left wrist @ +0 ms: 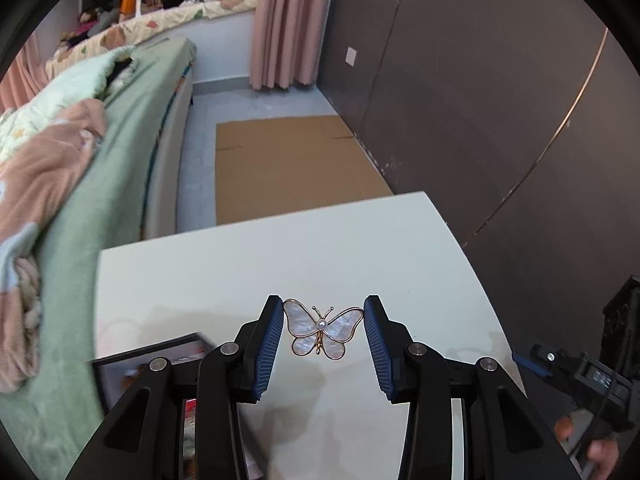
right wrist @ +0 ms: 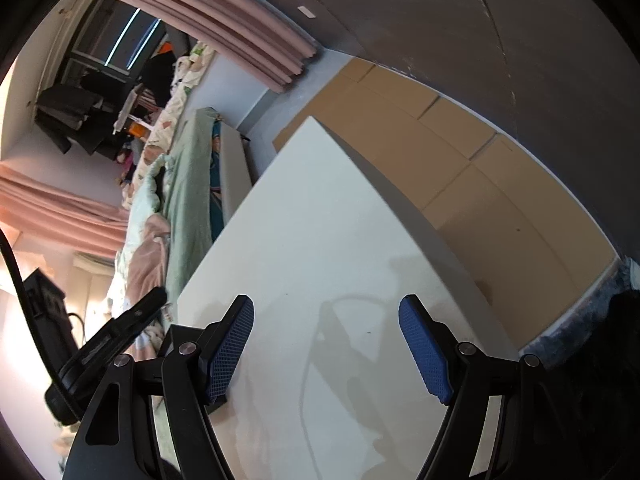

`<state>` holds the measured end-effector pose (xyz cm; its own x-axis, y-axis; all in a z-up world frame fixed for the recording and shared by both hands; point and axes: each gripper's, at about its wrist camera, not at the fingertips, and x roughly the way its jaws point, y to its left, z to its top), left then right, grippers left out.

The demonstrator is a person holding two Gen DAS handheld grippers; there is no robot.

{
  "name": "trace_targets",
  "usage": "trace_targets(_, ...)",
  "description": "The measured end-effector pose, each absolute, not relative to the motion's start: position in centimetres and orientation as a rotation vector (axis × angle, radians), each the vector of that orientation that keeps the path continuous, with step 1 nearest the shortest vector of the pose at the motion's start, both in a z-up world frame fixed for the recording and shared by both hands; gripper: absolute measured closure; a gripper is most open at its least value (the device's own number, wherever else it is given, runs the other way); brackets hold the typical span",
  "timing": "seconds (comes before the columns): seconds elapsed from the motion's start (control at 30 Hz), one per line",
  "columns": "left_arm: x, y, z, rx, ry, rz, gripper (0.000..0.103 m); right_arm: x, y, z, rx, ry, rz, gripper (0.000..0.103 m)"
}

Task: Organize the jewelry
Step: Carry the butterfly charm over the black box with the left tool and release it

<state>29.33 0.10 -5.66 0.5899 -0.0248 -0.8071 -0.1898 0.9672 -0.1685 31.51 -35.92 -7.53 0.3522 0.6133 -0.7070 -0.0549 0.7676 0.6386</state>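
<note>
A butterfly brooch (left wrist: pixel 321 333) with pearly white wings, a gold rim and a small pearl at its centre is held by its wing tips between the blue pads of my left gripper (left wrist: pixel 323 312), above the white table (left wrist: pixel 280 264). My right gripper (right wrist: pixel 326 312) is open and empty over the same white table (right wrist: pixel 320 220); its jaws stand wide apart. The right gripper's black body also shows at the right edge of the left wrist view (left wrist: pixel 592 380), apart from the brooch.
A dark open box or tray (left wrist: pixel 132 364) lies at the table's near left corner, partly hidden by my left gripper. A bed with green and pink bedding (left wrist: pixel 80 200) runs along the left. Flat cardboard (left wrist: pixel 288 164) lies on the floor beyond the table, by a dark wall.
</note>
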Motion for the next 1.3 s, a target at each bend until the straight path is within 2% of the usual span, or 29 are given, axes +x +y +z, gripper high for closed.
trace_targets(0.5,22.9,5.0,-1.9,-0.275,0.865,0.150,0.060,30.1,-30.0,-5.6,0.521,1.062,0.555,0.026)
trace_targets(0.77,20.7,6.4,-2.7,-0.292,0.876,0.161,0.060,27.8,-25.5,-3.6,0.486,0.985,0.638,0.026)
trace_targets(0.9,20.4,7.2,-3.6,-0.320,0.938,0.155,0.059,27.2,-24.2,-3.2,0.458,0.971,0.660,0.026)
trace_targets(0.97,19.9,7.5,-3.6,-0.332,0.928,0.163,0.044,27.1,-23.9,-3.2,0.449,0.971,0.664,0.026)
trace_targets(1.0,19.6,7.8,-3.5,-0.334,0.917,0.170,0.018,27.0,-23.7,-3.2,0.445,0.971,0.668,0.026)
trace_targets(1.03,19.2,8.0,-3.4,-0.338,0.905,0.176,0.004,26.9,-23.7,-3.2,0.445,0.972,0.672,0.026)
trace_targets(1.3,16.1,8.9,-3.0,-0.334,0.847,0.216,0.004,26.2,-22.9,-2.5,0.450,0.946,0.709,0.026)
